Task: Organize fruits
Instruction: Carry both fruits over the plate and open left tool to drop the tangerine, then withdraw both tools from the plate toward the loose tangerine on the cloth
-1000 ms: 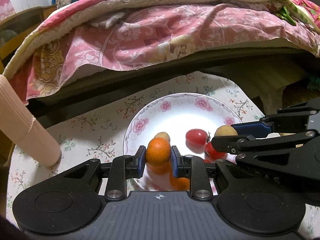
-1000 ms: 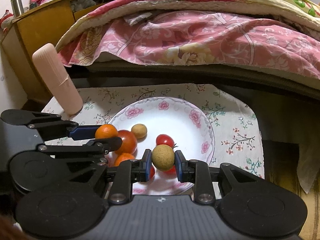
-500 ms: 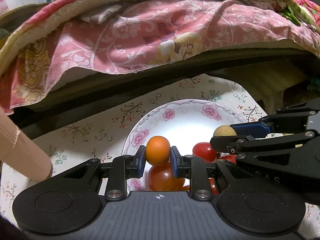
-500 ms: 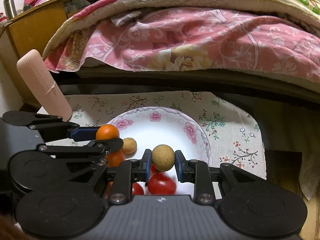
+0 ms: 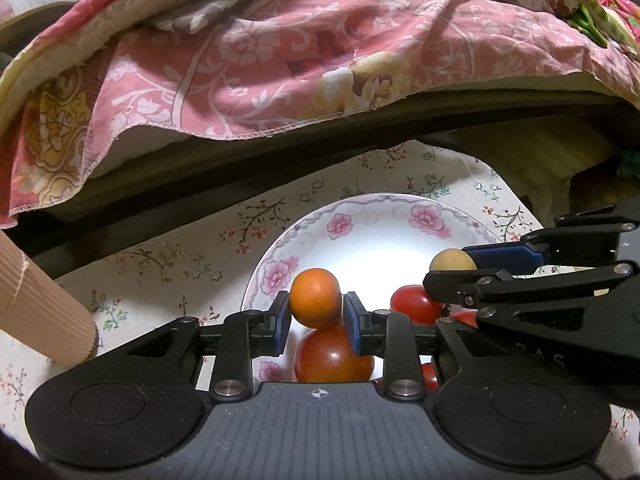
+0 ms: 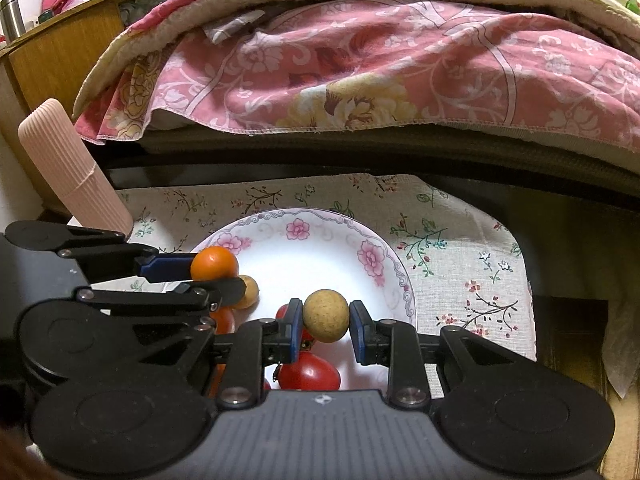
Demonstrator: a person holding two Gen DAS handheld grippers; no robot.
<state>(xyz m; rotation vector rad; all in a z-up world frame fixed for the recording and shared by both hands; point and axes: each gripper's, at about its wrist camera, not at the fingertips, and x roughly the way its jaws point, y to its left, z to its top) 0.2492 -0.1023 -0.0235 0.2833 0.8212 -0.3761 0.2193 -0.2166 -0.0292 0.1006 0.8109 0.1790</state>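
Note:
My left gripper is shut on a small orange fruit and holds it above the near left part of a white plate with pink flowers. My right gripper is shut on a round tan fruit, held above the plate. The tan fruit also shows in the left wrist view, and the orange fruit in the right wrist view. Red tomatoes and another small tan fruit lie on the plate below the grippers.
The plate sits on a floral cloth over a low table. A ribbed pink cylinder leans at the left. A bed with a pink floral quilt overhangs the far side. A wooden cabinet stands at far left.
Both grippers have risen and pulled back towards me with their fruits still held. The plate and the tomatoes now sit lower in both views.

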